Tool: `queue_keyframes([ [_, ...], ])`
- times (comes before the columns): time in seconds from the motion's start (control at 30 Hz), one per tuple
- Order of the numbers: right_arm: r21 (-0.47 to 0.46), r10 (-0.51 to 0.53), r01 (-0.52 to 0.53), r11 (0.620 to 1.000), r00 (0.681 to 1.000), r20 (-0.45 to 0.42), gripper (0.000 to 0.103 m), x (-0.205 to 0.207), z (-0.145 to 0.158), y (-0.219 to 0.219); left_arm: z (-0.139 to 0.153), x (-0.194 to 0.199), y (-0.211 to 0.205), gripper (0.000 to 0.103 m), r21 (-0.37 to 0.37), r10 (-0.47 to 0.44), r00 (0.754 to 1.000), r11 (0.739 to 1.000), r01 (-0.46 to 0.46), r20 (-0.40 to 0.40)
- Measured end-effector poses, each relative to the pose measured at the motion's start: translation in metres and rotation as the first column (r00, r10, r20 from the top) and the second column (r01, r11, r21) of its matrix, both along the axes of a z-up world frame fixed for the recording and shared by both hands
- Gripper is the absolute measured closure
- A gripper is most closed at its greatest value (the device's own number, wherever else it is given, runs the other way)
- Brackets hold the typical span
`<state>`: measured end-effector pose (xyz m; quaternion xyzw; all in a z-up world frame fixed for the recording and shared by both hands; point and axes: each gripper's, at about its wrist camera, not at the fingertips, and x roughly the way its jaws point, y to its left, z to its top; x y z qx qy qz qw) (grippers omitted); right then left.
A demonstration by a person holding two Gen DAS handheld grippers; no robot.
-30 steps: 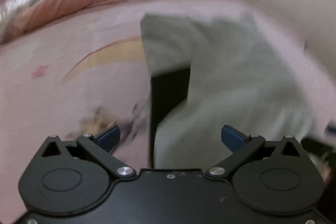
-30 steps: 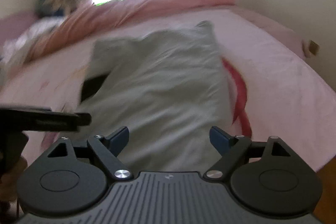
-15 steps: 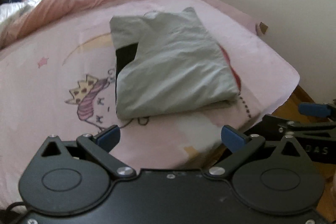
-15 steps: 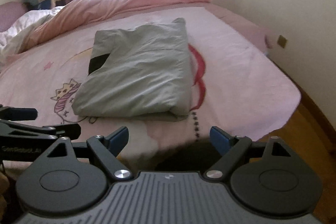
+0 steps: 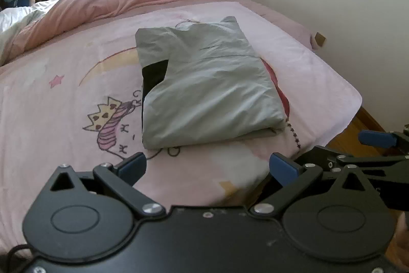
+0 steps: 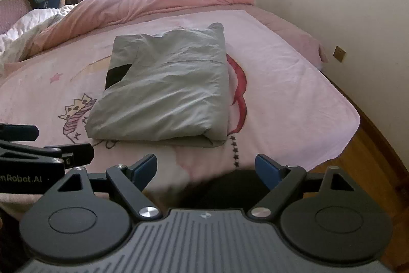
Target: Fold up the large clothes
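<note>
A grey garment (image 5: 209, 83) (image 6: 163, 91) with a black patch on its left side lies folded into a flat rectangle on the pink bed sheet (image 5: 51, 104) (image 6: 281, 83). My left gripper (image 5: 207, 167) hovers open over the bed's near edge, a short way back from the garment, holding nothing. The right gripper (image 6: 206, 169) is open too, empty, at about the same distance. Each gripper shows at the edge of the other's view: the right gripper (image 5: 368, 157) in the left wrist view, the left gripper (image 6: 43, 152) in the right wrist view.
A rumpled pink duvet (image 5: 122, 1) (image 6: 153, 1) is heaped at the far end of the bed, white bedding (image 6: 33, 27) at the far left. A wall (image 6: 319, 4) runs close along the right side. Wooden floor (image 6: 368, 152) shows past the bed's near right corner.
Both grippers have pulled back and away from the folded garment; one second ago it filled the views, now it lies further off. The blur has gone and the grippers are nearly still.
</note>
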<state>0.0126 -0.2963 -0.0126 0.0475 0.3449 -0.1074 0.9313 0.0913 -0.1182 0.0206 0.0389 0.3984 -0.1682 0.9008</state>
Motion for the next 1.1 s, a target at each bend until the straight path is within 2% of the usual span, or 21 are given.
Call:
queue_keyframes([
  [0.9, -0.003, -0.016, 0.016, 1.000, 1.000, -0.020, 0.010, 0.0000, -0.0034, 0.0050, -0.0066, 0.0010, -0.0011, 0.000, 0.014, -0.003, 1.000, 1.000, 0.003, 0.005],
  [1.1, -0.010, -0.031, 0.031, 0.999, 0.999, -0.016, 0.010, -0.0012, -0.0028, 0.0045, -0.0080, 0.0008, 0.0006, 0.000, -0.012, -0.008, 1.000, 1.000, 0.008, -0.005],
])
